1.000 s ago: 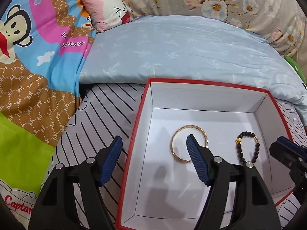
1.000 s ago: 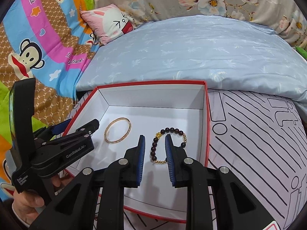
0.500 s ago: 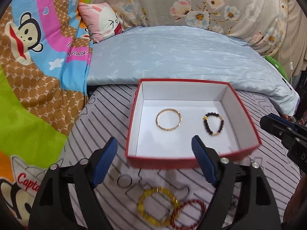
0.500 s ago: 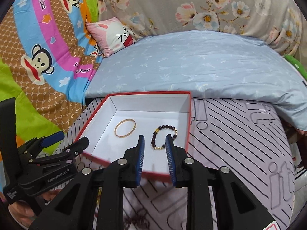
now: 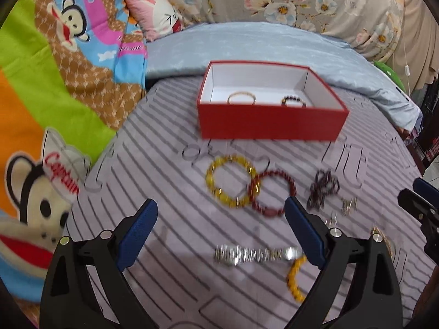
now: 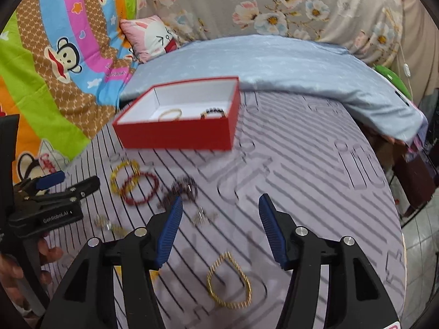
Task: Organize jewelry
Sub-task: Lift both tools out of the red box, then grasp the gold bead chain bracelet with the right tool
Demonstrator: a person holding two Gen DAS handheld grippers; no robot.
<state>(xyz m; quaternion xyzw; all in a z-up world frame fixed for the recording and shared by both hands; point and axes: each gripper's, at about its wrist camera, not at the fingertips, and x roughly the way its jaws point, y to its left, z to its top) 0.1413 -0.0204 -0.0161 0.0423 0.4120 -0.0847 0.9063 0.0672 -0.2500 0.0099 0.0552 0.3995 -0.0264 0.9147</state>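
Below right gripper (image 6: 219, 227), fingers spread, gold spring bracelet (image 6: 229, 283) is lying: light, springy, slippery; pinching one rim side.

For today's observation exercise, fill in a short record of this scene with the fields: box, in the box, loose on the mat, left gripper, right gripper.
box: red box, open, white inside, on the striped mat
in the box: gold bangle; dark bead bracelet
loose on the mat: yellow bead bracelet touching red bead bracelet; silver watch; gold coil bracelet
left gripper: open, empty
right gripper: open, empty, above the gold coil bracelet
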